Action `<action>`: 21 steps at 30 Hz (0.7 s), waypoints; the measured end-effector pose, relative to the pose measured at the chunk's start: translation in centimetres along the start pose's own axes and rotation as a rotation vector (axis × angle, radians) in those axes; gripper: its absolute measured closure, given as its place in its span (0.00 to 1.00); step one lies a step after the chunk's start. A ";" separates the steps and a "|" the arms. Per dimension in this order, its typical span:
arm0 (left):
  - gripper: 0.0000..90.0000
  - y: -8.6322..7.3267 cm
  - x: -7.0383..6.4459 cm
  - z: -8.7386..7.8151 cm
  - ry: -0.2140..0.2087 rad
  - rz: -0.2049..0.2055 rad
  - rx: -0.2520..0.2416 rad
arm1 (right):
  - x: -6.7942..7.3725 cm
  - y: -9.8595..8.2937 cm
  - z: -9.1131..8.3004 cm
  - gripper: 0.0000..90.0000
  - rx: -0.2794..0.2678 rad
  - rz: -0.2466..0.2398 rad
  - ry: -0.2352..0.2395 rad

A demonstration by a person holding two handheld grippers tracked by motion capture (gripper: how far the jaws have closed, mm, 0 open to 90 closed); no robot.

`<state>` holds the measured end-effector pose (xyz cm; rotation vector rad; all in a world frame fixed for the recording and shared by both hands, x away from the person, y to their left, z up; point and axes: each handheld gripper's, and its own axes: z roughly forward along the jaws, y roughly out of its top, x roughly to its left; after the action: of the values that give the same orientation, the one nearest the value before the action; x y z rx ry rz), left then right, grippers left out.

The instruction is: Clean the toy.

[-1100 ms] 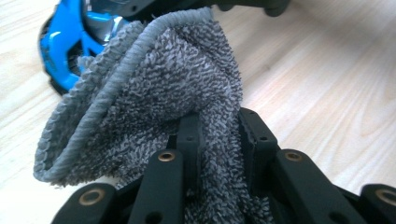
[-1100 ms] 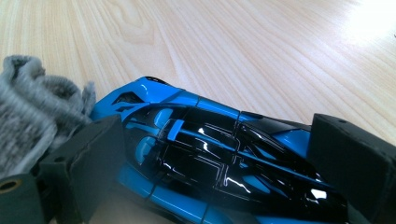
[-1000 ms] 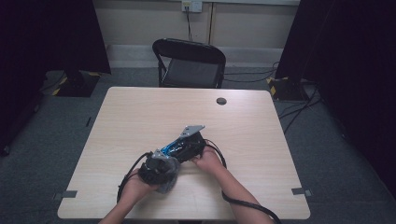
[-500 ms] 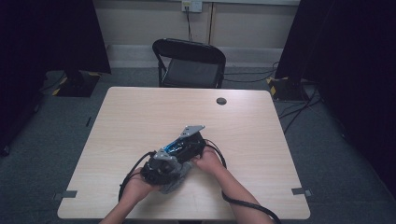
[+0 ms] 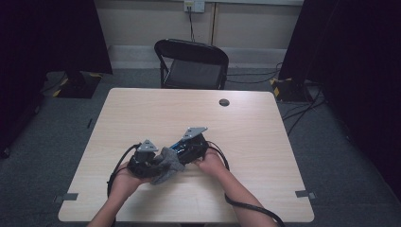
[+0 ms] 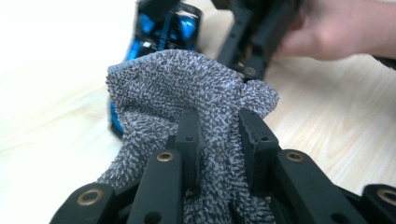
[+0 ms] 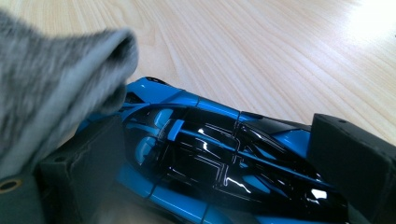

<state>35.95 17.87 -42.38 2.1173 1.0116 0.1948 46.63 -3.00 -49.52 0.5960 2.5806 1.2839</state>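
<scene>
My left tongs (image 6: 217, 135) are clamped on a grey terry cloth (image 6: 187, 88); a fold of it is pinched between the two black jaws, and the rest bunches up just ahead of them. In the high view the left tongs (image 5: 149, 161) sit near the front edge of the desk (image 5: 142, 113), with the cloth (image 5: 168, 163) bulging out from them toward my right tongs.

My right tongs (image 7: 219, 158) are closed around a blue and black toy car (image 7: 210, 154). The car lies lengthwise between the jaws, one jaw pressed against each flank, its glossy roof facing up at the camera. In the high view the right tongs (image 5: 182, 149) angle in beside the left ones, their tips close together, and the car (image 5: 182, 147) shows as a sliver of blue just past the cloth.

The cloth touches the car at the end nearest my left tongs. In the right gripper view the grey cloth (image 7: 56, 84) hangs over the car's near-left corner, covering part of the bodywork there. In the left gripper view the car (image 6: 161, 28) stands just beyond the cloth, with my right hand (image 6: 336, 28) behind it to the right.

Well ahead of both tongs, a small round dark disc (image 5: 224, 102) lies near the desk's far edge, and a black folding chair (image 5: 191, 64) stands beyond that.
</scene>
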 end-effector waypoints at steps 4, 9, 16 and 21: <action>0.80 0.1 1.0 -0.9 0.029 -0.025 -0.030 | 0.0 0.0 0.0 0.05 -0.004 0.000 -0.001; 0.80 -0.1 2.1 -1.4 0.065 -0.048 -0.046 | 0.0 0.0 0.0 0.05 -0.001 0.000 -0.001; 0.80 -0.9 4.8 -0.5 0.200 -0.122 -0.044 | 0.0 0.0 0.0 0.05 0.003 -0.001 0.004; 0.80 -1.7 6.1 0.9 0.251 -0.169 -0.011 | 0.0 0.0 0.0 0.05 0.000 -0.001 0.003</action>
<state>39.43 22.42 -45.24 2.0192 1.3259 0.3882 46.60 -2.94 -49.53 0.5928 2.5831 1.2862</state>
